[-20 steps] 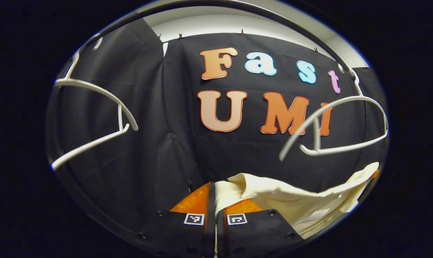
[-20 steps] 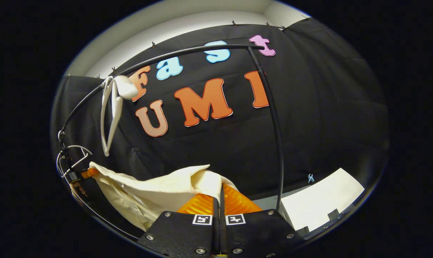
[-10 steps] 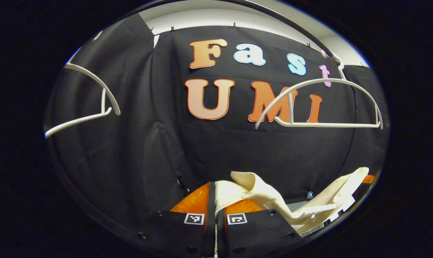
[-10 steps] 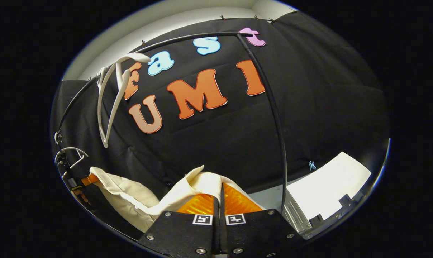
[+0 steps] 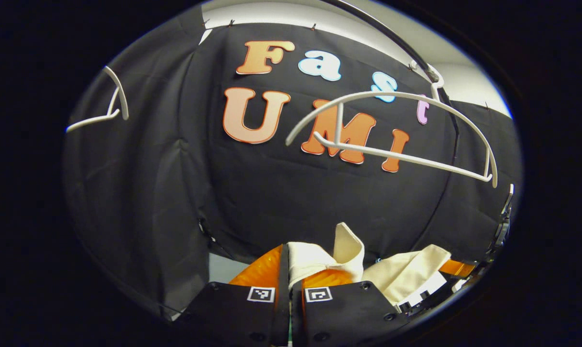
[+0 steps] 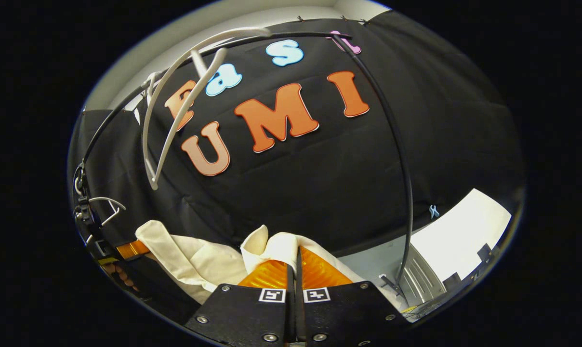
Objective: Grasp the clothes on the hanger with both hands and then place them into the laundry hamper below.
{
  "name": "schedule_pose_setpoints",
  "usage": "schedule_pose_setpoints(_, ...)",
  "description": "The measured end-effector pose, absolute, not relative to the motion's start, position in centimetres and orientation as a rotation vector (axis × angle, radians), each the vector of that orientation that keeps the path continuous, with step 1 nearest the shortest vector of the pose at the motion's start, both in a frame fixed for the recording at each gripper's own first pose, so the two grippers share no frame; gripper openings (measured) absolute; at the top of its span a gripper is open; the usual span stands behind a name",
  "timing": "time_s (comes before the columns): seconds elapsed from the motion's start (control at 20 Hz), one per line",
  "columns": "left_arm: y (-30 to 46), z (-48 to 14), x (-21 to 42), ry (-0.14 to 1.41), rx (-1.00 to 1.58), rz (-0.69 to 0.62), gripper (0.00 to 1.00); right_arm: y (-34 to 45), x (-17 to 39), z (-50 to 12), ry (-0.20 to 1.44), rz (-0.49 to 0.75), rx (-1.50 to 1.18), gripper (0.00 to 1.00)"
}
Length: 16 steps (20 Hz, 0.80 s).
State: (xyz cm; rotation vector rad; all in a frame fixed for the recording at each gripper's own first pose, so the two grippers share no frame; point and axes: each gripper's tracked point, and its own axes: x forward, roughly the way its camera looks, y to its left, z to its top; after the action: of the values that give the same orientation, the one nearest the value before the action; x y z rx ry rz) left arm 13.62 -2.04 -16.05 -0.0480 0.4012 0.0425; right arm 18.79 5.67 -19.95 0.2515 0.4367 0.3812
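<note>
The left gripper (image 5: pixel 289 262) is clamping its jaws on a bunched edge of the cream garment (image 5: pixel 406 277), and the right gripper (image 6: pixel 296 262) is pinching another fold of the same cloth (image 6: pixel 194 260); both pairs of jaws are closed tight on fabric, with cloth spilling out above the fingertips. The garment is hanging slack between the two grippers, off the hanger and drooping low in front of the black booth wall. It is looking light, thin and limp, the kind of cloth that is folding and sagging wherever it is not being held, so it is likely to slide through a shallow pinch; holding it at two well-separated points on a doubled edge, as here, seems the safest way to carry it downward. One garment is showing. In the left gripper view two white plastic hangers are hanging bare: the nearer hanger (image 5: pixel 392 130) on the black rail (image 5: pixel 392 38), and a second hanger (image 5: pixel 103 113) at the far left edge. The laundry hamper is presumably lying lower down.
</note>
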Motion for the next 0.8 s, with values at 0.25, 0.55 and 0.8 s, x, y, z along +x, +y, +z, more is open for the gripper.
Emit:
schedule_pose_setpoints(0.25, -4.1, -18.2, 14.1, 0.439, -0.027, -0.001, 0.09, 10.2, 18.3, -21.5, 0.458, 0.433, 0.215, 0.0)
schedule_pose_setpoints(0.55, -4.3, -21.3, 14.3, 0.513, -0.056, 0.025, 0.09, 13.5, 18.5, -23.8, 0.486, 0.444, 0.162, 0.0)
schedule_pose_setpoints(0.8, -2.6, -26.3, 13.9, 0.632, -0.087, 0.044, 0.09, 13.9, 18.3, -28.0, 0.537, 0.413, 0.097, 0.0)
